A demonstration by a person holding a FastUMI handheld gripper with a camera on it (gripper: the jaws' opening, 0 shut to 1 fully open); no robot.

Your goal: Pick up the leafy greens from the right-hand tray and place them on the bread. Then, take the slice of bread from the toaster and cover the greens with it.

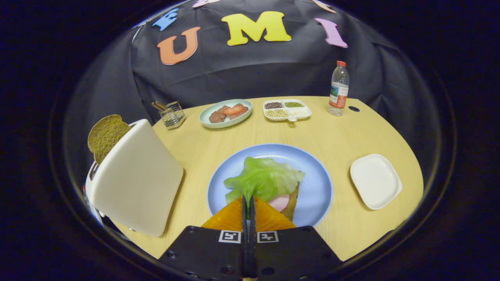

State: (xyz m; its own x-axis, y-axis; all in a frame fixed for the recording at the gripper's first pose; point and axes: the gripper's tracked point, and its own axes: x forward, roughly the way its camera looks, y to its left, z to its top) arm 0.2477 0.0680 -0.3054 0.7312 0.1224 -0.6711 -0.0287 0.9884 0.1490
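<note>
A pale green lettuce leaf (265, 177) lies on top of a bread slice (293, 200) and a pink ham slice (279, 202) on the blue plate (317, 183), just ahead of my fingers. My gripper (247, 200) is shut, and the near edge of the leaf is pinched between its two fingertips. Left of the plate stands a cream toaster (136, 179) with a brown bread slice (105, 134) sticking up out of its slot. The square white tray (375, 180) to the right of the plate holds nothing.
At the back of the wooden table (336, 136) are a green plate (225, 113) with meat and tomato, a white divided dish (287, 110) of grains, a water bottle (338, 89) and a small wire holder (172, 114).
</note>
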